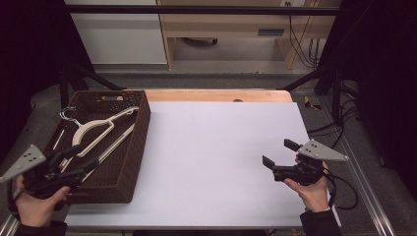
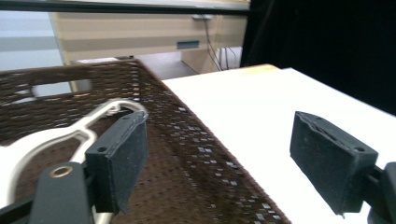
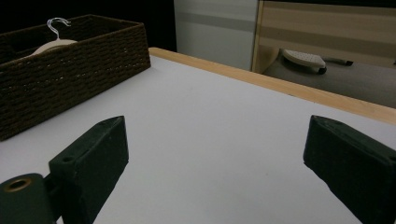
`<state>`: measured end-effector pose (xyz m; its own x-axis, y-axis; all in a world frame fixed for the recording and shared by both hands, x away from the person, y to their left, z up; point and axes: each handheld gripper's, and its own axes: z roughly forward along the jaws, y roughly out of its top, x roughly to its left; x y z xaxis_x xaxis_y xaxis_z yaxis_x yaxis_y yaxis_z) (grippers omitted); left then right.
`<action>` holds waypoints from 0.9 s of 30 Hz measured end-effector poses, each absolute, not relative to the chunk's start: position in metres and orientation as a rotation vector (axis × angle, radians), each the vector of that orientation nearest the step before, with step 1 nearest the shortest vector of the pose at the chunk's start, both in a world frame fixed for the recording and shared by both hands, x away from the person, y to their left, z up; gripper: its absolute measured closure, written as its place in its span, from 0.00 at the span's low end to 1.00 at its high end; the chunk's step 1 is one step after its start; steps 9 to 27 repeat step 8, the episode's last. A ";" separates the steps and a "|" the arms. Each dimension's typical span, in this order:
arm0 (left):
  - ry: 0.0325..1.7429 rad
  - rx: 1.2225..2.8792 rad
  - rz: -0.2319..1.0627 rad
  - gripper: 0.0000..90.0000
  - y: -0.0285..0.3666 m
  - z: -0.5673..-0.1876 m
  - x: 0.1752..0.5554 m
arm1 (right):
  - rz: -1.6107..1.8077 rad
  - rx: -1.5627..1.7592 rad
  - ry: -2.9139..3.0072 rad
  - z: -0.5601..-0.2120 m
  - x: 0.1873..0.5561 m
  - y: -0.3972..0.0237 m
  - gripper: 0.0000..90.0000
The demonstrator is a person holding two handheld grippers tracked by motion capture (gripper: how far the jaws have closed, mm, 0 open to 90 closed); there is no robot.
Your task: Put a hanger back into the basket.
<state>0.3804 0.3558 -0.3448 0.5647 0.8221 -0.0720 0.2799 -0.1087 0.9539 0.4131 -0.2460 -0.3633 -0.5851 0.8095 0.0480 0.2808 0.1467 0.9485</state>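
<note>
While the cream coat hanger (image 1: 96, 129) already lay inside the brown wicker basket (image 1: 139, 129) at the table's (image 1: 216, 147) left edge, both tools stood spread and empty, left tool (image 1: 78, 160) over the basket's near end, right tool (image 1: 276, 153) well apart; the placing looked done.

The basket (image 1: 129, 147) wall is blocking the left claw (image 1: 78, 158); bare counter (image 1: 216, 147) is lying ahead of the right claw (image 1: 277, 153).

the left gripper (image 1: 78, 160) covers the lower ends of the hangers (image 1: 96, 130) in the high view. the basket (image 2: 196, 154) runs off the left gripper view's bottom and left edges. the basket's wall hides the hanger's body in the right gripper view; its hook (image 3: 57, 25) shows above the rim.
</note>
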 end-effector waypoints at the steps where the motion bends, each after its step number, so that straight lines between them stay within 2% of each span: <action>1: 0.934 1.687 0.600 0.19 0.350 -0.347 0.381 | 1.441 1.040 1.944 -0.364 0.412 -0.247 0.06; 4: 0.935 1.741 0.616 0.18 0.336 -0.352 0.381 | 1.445 1.047 1.937 -0.367 0.411 -0.249 0.06; 7: 0.946 1.765 0.552 0.17 0.328 -0.359 0.384 | 1.447 1.070 1.935 -0.371 0.410 -0.252 0.05; 27: 0.955 1.776 0.530 0.17 0.328 -0.361 0.385 | 1.448 1.076 1.935 -0.372 0.410 -0.253 0.06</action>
